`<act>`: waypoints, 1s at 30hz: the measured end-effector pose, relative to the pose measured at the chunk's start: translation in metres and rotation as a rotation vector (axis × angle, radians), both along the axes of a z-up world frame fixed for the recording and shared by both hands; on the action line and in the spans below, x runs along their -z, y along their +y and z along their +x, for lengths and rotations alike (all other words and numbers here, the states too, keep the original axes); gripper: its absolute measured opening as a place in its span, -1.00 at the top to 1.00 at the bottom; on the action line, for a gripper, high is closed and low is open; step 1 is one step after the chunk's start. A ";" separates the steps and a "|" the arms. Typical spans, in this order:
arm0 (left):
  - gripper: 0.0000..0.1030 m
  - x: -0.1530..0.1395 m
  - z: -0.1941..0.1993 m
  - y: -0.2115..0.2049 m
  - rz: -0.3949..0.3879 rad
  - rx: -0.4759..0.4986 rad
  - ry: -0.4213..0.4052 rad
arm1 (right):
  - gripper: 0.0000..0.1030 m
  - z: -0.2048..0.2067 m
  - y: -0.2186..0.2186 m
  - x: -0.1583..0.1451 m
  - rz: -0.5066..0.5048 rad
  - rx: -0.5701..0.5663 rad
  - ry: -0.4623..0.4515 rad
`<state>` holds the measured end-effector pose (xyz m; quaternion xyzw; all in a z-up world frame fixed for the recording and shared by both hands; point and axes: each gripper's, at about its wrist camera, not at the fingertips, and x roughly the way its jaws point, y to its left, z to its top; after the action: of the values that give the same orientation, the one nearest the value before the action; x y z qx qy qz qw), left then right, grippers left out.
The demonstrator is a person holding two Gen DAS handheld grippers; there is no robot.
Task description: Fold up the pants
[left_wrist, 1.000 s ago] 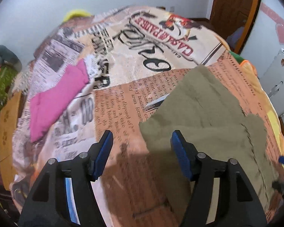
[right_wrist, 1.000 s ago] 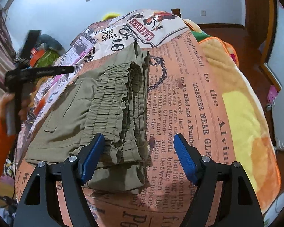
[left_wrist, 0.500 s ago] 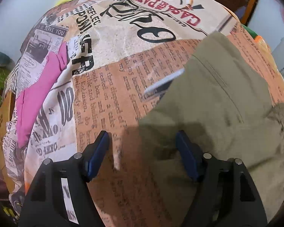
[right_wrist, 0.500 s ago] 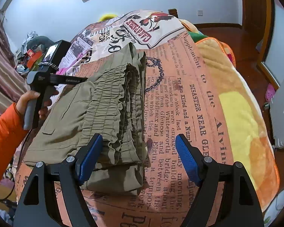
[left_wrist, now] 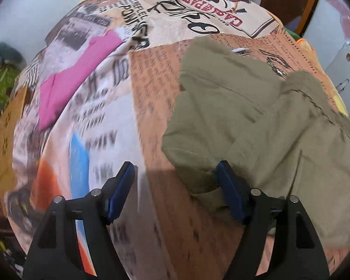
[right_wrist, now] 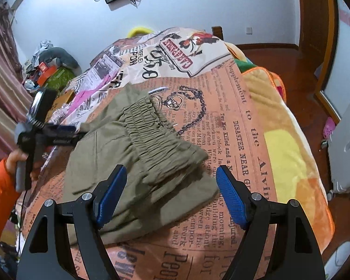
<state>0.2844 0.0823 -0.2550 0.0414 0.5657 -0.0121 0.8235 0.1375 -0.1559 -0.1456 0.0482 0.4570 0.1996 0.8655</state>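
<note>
Olive pants (right_wrist: 119,154) lie folded on the newspaper-print blanket (right_wrist: 235,121), with the gathered waistband (right_wrist: 161,140) slanting across the top. My right gripper (right_wrist: 171,170) hovers open over their near end, with nothing between the blue pads. A hand in an orange sleeve (right_wrist: 0,186) holds my left gripper (right_wrist: 68,133) at the pants' left edge. In the left wrist view, the left gripper (left_wrist: 175,165) is open. Its right fingertip (left_wrist: 224,170) is at the near corner of the pants (left_wrist: 245,107), and its left pad is over bare blanket (left_wrist: 151,86).
A pink cloth (left_wrist: 77,77) lies on the blanket left of the pants. A yellow and orange fleece (right_wrist: 289,144) covers the bed's right side, with wooden floor and a white door beyond. Clutter (right_wrist: 46,72) is piled by the wall at far left.
The pants have shifted on the blanket and the waistband now lies slanted. The left gripper moved nearer along their left edge and opened a little wider. The right gripper rose slightly.
</note>
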 end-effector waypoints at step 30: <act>-0.50 -0.019 -0.115 0.017 -0.089 -0.167 -0.090 | 0.18 -0.031 0.018 0.033 -0.101 -0.097 0.035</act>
<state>0.1697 0.0993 -0.2364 -0.0422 0.5286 0.0334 0.8471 0.1060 -0.1383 -0.1788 -0.0143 0.4832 0.2172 0.8480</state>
